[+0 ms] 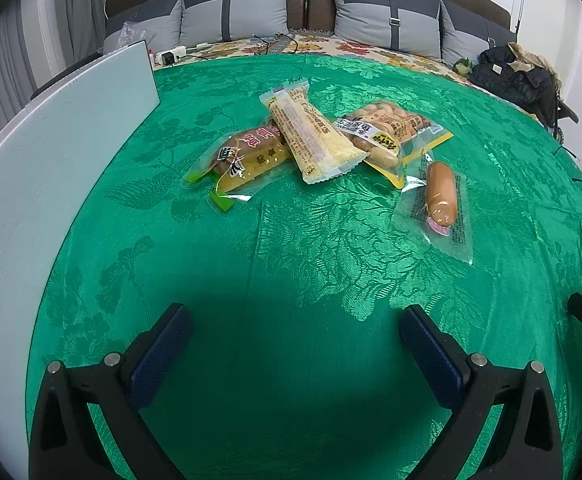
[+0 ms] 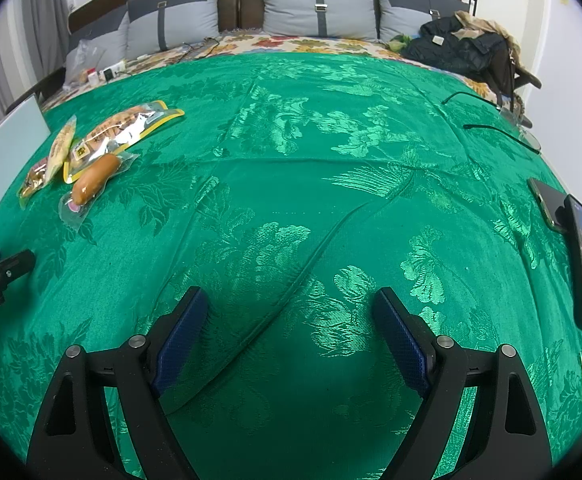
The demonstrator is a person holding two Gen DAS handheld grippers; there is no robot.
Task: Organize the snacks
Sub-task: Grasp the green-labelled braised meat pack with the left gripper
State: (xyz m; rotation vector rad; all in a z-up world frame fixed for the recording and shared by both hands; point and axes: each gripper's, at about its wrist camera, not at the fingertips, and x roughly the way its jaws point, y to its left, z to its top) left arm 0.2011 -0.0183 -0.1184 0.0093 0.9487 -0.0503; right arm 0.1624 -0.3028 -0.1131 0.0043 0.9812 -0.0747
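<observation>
Beyond the left gripper on the cloth: snacks heaped, untouched — sausage just beside. Both jaws wide, empty; right gripper well off. Start, likely; next, a reach forward.

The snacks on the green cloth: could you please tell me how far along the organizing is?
Nothing looks done yet. Four packets lie in a loose heap: the cracker bar lies across the brown snack pouch and against the yellow-edged sausage pack, with the single sausage beside them. Nothing is in hand: the left tool and right tool are both open and empty. All four packets remain to be sorted.
</observation>
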